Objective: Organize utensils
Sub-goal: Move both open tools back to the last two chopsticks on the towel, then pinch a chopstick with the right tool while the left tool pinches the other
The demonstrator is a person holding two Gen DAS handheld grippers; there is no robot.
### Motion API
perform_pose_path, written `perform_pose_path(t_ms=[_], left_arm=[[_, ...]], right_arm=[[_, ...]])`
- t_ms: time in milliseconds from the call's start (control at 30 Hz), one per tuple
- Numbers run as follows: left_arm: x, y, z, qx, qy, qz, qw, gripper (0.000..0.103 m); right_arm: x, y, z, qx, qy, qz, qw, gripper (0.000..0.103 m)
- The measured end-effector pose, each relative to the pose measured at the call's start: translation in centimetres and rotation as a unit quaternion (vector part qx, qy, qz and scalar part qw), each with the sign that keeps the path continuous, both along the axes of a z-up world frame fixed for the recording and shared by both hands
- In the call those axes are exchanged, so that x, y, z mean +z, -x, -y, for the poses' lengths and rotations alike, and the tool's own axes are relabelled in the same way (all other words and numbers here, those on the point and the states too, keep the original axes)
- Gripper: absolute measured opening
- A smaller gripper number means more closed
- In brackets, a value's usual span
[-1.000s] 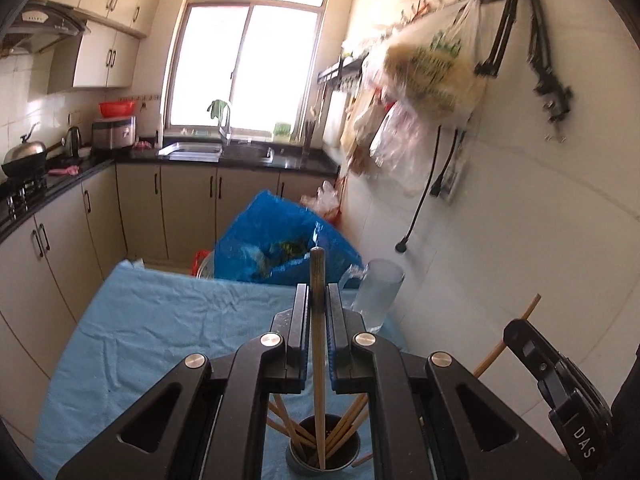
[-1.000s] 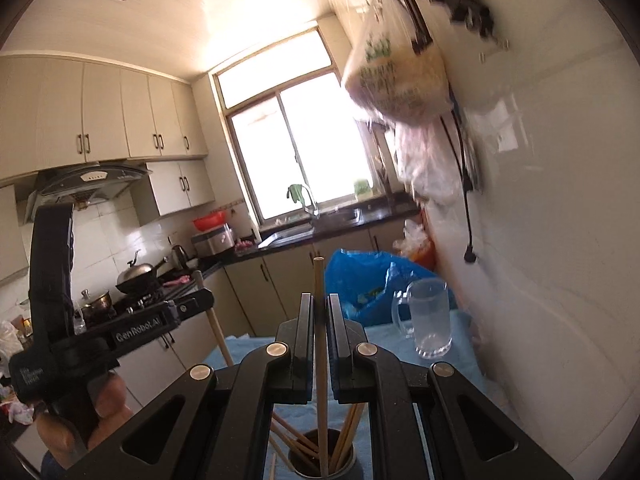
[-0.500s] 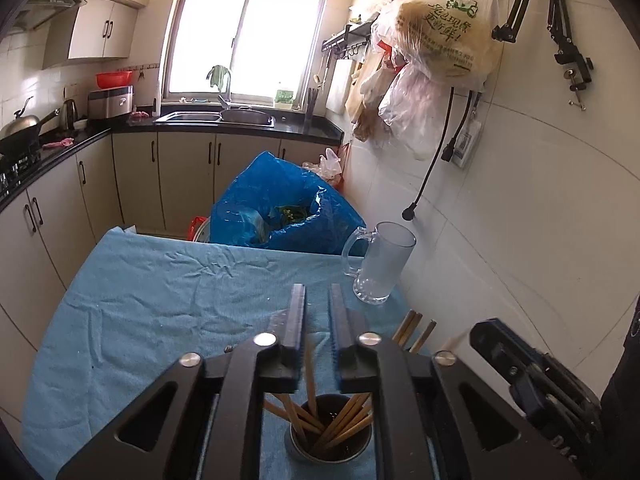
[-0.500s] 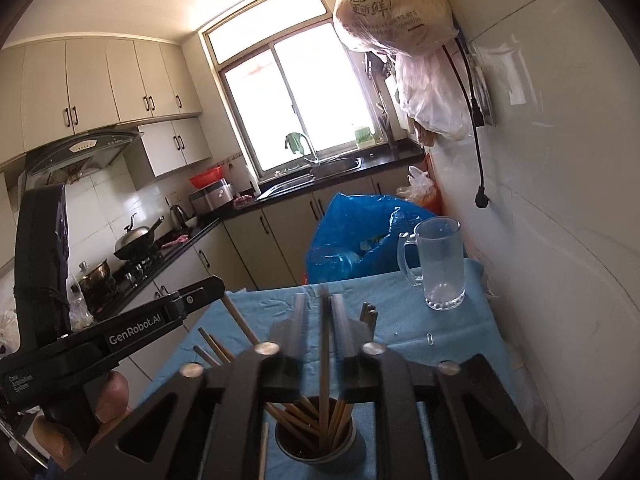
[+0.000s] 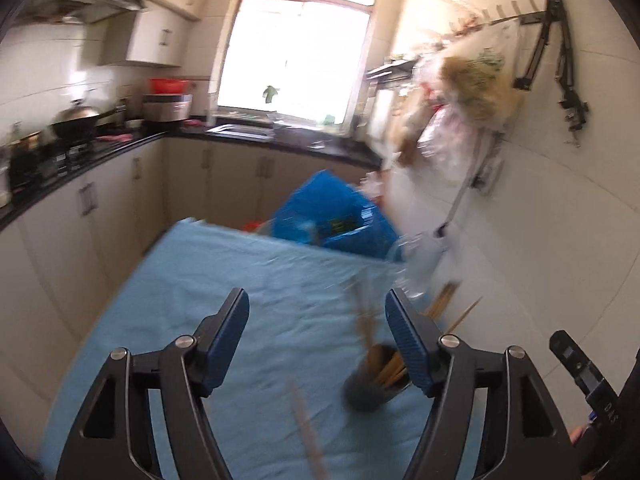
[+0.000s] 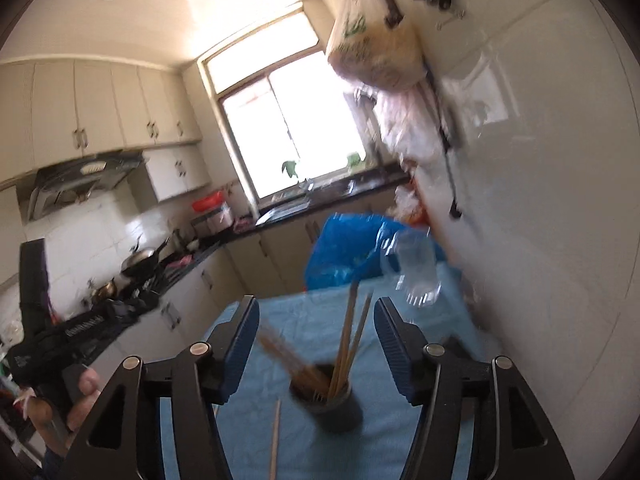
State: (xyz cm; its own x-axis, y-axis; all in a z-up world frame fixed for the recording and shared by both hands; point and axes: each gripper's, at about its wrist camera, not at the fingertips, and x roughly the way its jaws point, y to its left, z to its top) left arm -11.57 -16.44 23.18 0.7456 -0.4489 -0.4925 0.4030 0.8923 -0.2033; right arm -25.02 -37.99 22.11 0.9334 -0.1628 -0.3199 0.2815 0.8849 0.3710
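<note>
A dark cup [image 5: 366, 390] holding several wooden chopsticks [image 5: 384, 364] stands on the blue cloth; it also shows in the right wrist view [image 6: 332, 404] with its chopsticks [image 6: 350, 344]. My left gripper [image 5: 316, 312] is open and empty, above and left of the cup. My right gripper [image 6: 316, 320] is open and empty, above the cup. One loose chopstick [image 5: 306, 424] lies on the cloth left of the cup, also seen in the right wrist view [image 6: 275, 436]. Both views are blurred by motion.
A glass mug [image 6: 416, 268] stands at the table's far right by the tiled wall. A blue plastic bag [image 5: 336, 216] sits behind the table. The blue cloth [image 5: 224, 280] covers the table. Kitchen counters and a stove run along the left.
Both grippers have opened wide and let go of their chopsticks, which now stand in the cup. Both have lifted and pulled back; the left has shifted to the left.
</note>
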Motion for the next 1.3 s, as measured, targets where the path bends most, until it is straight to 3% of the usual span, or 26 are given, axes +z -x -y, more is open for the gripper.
perform_pose_path(t_ms=[100, 200, 300, 367, 467, 600, 667, 833, 967, 1200, 1300], left_arm=[[-3.5, 0.8, -3.4, 0.029, -0.031, -0.03, 0.9986, 0.072], [-8.3, 0.6, -6.3, 0.068, -0.079, -0.085, 0.9909, 0.072], [-12.5, 0.1, -8.9, 0.072, -0.082, -0.161, 0.9809, 0.072], [-14.2, -0.1, -9.8, 0.069, -0.083, -0.186, 0.9765, 0.072], [-15.8, -0.4, -10.0, 0.063, -0.097, -0.203, 0.9722, 0.072], [-17.2, -0.8, -10.0, 0.051, -0.098, -0.213, 0.9707, 0.072], [-17.7, -1.4, -10.2, 0.048, -0.097, -0.214, 0.9709, 0.072], [-18.8, -3.0, -10.7, 0.052, -0.098, -0.218, 0.9695, 0.072], [-19.6, -4.5, -10.5, 0.048, -0.103, -0.229, 0.9668, 0.072], [-20.1, -6.4, -10.9, 0.057, -0.102, -0.233, 0.9655, 0.072], [-20.6, -6.7, -11.5, 0.06, -0.1, -0.238, 0.9643, 0.072]], right_arm=[[-2.9, -0.3, -2.3, 0.025, -0.01, -0.04, 0.999, 0.066], [-6.8, -1.9, -4.7, 0.058, -0.028, -0.099, 0.993, 0.066], [-11.1, -3.8, -6.8, 0.097, -0.06, -0.158, 0.981, 0.066], [-13.5, -5.0, -7.8, 0.117, -0.078, -0.19, 0.972, 0.066], [-16.2, -6.3, -9.3, 0.135, -0.096, -0.225, 0.96, 0.062], [-17.9, -7.2, -10.4, 0.129, -0.087, -0.258, 0.954, 0.06], [-18.9, -7.8, -10.8, 0.129, -0.086, -0.275, 0.949, 0.053], [-19.8, -8.5, -12.2, 0.135, -0.061, -0.302, 0.942, 0.05], [-19.5, -9.4, -13.6, 0.202, -0.071, -0.309, 0.927, 0.05], [-16.7, -13.9, -11.4, 0.157, -0.023, -0.294, 0.942, 0.049], [-16.8, -17.4, -12.3, 0.158, 0.012, -0.314, 0.936, 0.043]])
